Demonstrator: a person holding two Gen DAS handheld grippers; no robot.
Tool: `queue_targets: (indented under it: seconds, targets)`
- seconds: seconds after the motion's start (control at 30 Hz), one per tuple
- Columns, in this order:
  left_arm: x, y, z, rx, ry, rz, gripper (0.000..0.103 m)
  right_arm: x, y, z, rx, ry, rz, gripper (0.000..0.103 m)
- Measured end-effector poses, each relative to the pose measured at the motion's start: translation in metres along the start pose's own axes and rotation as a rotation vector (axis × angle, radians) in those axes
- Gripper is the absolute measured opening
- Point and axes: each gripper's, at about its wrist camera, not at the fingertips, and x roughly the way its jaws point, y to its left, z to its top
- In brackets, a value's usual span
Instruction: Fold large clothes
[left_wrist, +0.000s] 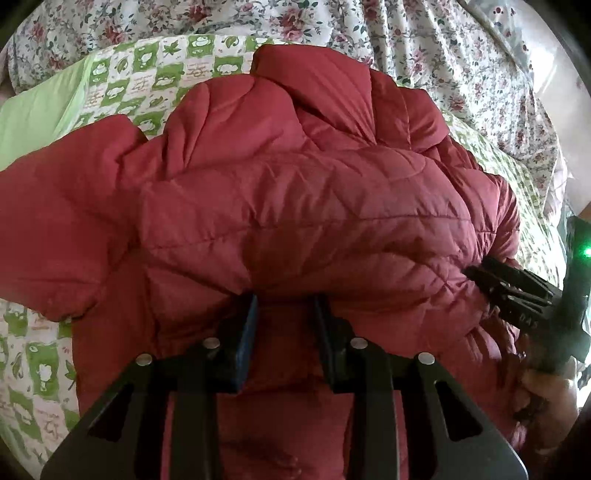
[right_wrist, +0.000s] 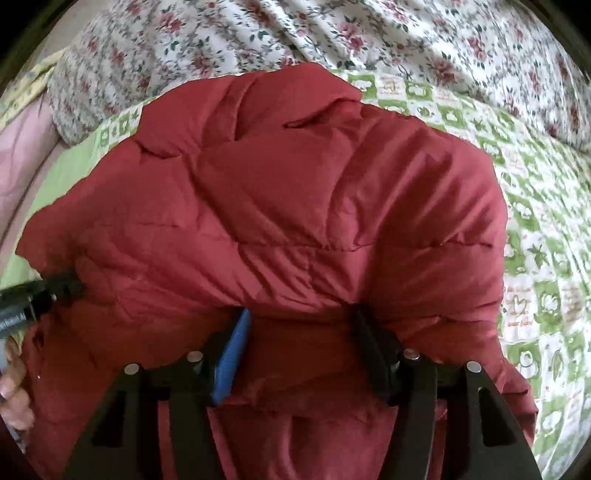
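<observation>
A red quilted puffer jacket (left_wrist: 295, 206) lies bunched on the bed, its near part doubled over into a thick fold; it also fills the right wrist view (right_wrist: 295, 221). My left gripper (left_wrist: 286, 306) has its fingers part open with their tips tucked under the folded edge, red fabric between them. My right gripper (right_wrist: 299, 321) stands wider, tips also hidden under the fold. The right gripper shows in the left wrist view (left_wrist: 476, 275) pressed into the jacket's right side. The left gripper shows at the left edge of the right wrist view (right_wrist: 70, 286), tips buried in fabric.
The jacket rests on a green-and-white checked quilt (left_wrist: 147, 81), which also shows in the right wrist view (right_wrist: 535, 221). A crumpled floral sheet (left_wrist: 443, 48) lies beyond it, seen too in the right wrist view (right_wrist: 258, 37). A hand (left_wrist: 546, 398) holds the right gripper.
</observation>
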Motion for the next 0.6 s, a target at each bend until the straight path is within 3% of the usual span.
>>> queue_targets:
  seconds: [0.27,0.5,0.6]
  targets:
    - [-0.031,0.017,-0.007,-0.090,-0.035,-0.089,0.028,-0.011,0.000,-0.001,0.006,-0.029,0.009,0.060]
    - [-0.061,0.056,-0.023,-0.200,-0.082,-0.090,0.031,-0.057,0.006,-0.003,0.029,-0.086,0.063,0.062]
    - [-0.069,0.075,-0.028,-0.250,-0.103,-0.051,0.031,-0.072,0.009,-0.006,0.029,-0.102,0.091,0.066]
